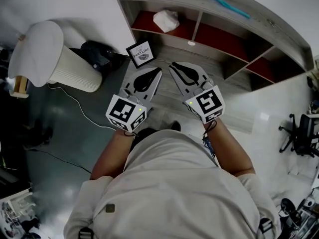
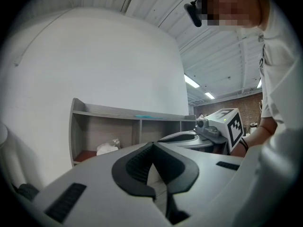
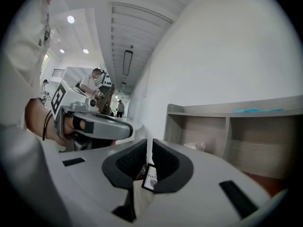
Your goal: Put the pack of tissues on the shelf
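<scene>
The pack of tissues (image 1: 166, 20), white and crumpled, lies in the left red-floored compartment of the grey shelf (image 1: 209, 54). It also shows small in the left gripper view (image 2: 107, 148) and in the right gripper view (image 3: 195, 146). Both grippers hover side by side in front of the shelf, pointing at it, well short of the pack. My left gripper (image 1: 158, 70) (image 2: 151, 148) has its jaws closed tip to tip with nothing in them. My right gripper (image 1: 172, 65) (image 3: 147, 148) shows only a thin slit between its pads and holds nothing.
A small framed sign (image 1: 140, 54) (image 3: 152, 178) stands on the floor left of the shelf. A white ribbed bin (image 1: 60, 59) and a black object (image 1: 97, 51) sit further left, with a cable (image 1: 79, 108) across the floor. A teal item (image 1: 227, 4) lies on the shelf top. An office chair (image 1: 301, 133) is at the right.
</scene>
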Demonstrator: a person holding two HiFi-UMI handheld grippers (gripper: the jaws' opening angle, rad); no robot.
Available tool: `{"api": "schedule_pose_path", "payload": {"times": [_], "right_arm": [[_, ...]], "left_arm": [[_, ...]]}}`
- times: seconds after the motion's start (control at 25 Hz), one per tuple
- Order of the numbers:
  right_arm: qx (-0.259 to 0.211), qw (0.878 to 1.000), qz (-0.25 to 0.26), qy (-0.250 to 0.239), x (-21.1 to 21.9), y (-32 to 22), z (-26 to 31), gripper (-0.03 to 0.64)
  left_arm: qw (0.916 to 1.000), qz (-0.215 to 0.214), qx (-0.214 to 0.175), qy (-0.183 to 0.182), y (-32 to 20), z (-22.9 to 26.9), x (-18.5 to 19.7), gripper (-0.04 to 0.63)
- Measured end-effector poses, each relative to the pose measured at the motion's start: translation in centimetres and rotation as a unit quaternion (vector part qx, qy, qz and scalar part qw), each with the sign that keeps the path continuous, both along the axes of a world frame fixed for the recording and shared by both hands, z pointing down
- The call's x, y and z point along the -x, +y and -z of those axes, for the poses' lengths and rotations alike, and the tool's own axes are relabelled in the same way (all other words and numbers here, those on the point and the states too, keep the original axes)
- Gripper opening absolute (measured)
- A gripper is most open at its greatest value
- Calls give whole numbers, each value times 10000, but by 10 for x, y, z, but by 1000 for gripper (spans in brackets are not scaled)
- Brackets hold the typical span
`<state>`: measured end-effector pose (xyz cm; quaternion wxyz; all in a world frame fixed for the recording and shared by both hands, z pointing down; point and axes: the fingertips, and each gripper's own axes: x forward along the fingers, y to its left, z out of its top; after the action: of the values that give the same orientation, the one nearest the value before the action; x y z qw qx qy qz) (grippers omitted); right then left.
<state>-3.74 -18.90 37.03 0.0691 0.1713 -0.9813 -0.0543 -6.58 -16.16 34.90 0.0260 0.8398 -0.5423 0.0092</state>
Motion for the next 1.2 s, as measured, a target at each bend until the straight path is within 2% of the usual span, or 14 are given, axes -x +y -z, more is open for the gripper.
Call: {"api": "schedule_pose_path", "payload": {"times": [0.44, 0.8, 0.96, 1.12, 1.2], "right_arm": [[-26, 9997, -218, -118, 33, 45, 15, 26], [-6, 9992, -375, -118, 61, 110, 21, 21], [-24, 9992, -406, -33, 71, 139, 19, 20], [352, 9984, -435, -1, 79, 172, 15, 20], [270, 9990, -358, 42, 78, 184, 10, 20]], "left_arm": [[9995, -328, -4, 9, 50, 8, 40, 15], [9978, -656, 19, 78, 114, 10, 73, 15], [9964, -816, 95, 223, 143, 6, 81, 16], [9951, -911, 165, 352, 169, 1, 89, 15], [9948, -932, 194, 350, 179, -3, 92, 16]]}}
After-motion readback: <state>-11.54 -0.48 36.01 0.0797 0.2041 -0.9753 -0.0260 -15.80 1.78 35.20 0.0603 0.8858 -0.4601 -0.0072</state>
